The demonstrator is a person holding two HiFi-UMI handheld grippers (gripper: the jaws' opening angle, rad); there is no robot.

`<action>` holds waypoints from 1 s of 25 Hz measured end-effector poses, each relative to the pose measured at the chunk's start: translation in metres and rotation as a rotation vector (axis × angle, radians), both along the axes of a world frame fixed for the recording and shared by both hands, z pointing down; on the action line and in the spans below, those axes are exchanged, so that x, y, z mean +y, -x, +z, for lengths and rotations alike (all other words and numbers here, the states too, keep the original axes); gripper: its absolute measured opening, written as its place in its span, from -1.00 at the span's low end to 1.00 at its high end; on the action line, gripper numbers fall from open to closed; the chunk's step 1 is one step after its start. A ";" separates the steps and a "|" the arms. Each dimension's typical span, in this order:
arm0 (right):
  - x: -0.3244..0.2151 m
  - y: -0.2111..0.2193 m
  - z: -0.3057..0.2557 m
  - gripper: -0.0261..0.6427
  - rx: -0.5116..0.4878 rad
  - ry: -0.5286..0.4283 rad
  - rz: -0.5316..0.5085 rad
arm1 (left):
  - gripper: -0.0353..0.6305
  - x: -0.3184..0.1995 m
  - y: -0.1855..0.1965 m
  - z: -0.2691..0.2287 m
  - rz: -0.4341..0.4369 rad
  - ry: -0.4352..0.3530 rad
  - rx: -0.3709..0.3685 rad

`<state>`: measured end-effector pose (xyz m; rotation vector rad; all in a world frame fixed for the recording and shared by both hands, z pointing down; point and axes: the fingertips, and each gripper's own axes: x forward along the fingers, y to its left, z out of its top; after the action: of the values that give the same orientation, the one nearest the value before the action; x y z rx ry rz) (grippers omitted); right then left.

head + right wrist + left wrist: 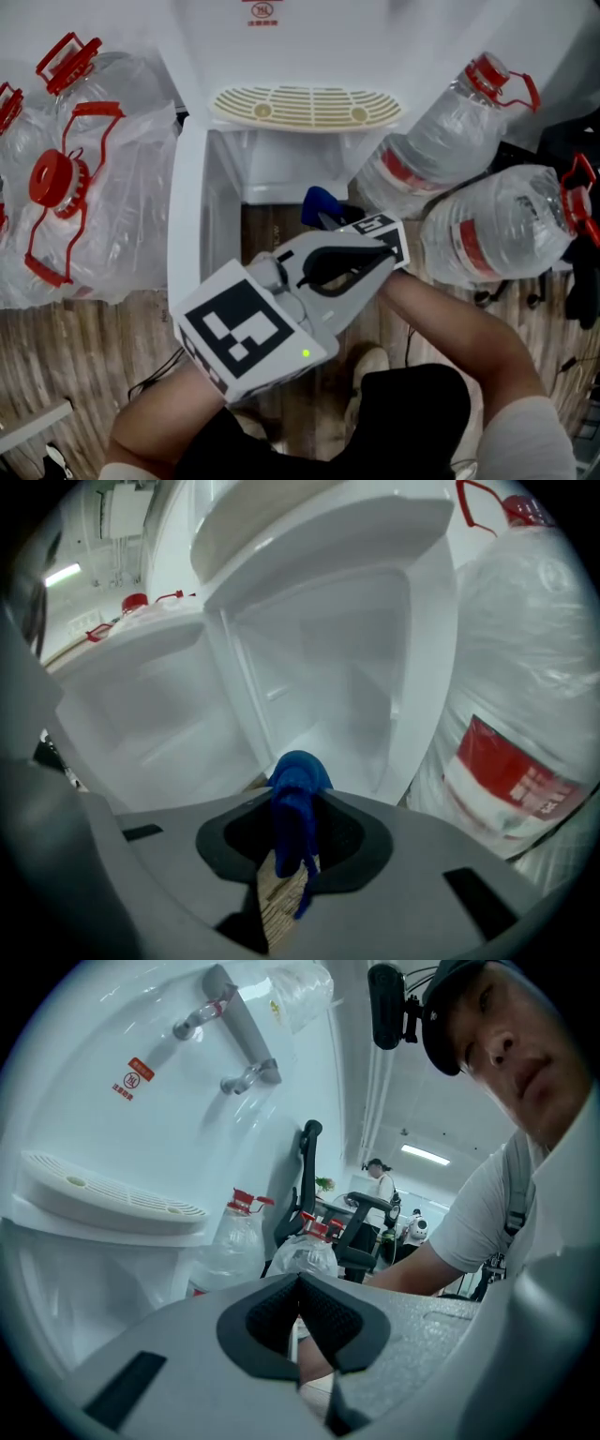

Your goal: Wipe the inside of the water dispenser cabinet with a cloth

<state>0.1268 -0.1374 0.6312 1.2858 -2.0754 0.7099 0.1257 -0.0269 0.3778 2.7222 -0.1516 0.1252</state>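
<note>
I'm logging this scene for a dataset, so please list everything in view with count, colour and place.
water dispenser: one, white, top centre
drip tray: one, cream, on the dispenser front
cabinet door: one, white, open at left
water bottles: two, clear with red caps, right of the cabinet
bagged bottles: at least three, clear with red caps, left
cloth: one, blue, before the open cabinet
floor: brown wood, below
forearms: two, bare, bottom
left tongs: grey, shut, empty
right tongs: grey, shut on the cloth

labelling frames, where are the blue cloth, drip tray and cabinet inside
blue cloth (297,785), right gripper view, its bunched top
drip tray (305,106), head view, middle of the grille
cabinet (333,672), right gripper view, inner back wall
</note>
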 end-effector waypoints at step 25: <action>0.098 -0.004 -0.312 -0.67 -0.153 -0.098 -0.207 | -0.88 -0.010 0.054 -0.141 -0.279 0.101 -0.256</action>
<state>0.1311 -0.0389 0.3187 1.0751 -2.3519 0.6371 0.0715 -0.0373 0.2373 2.5440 -0.5787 0.3888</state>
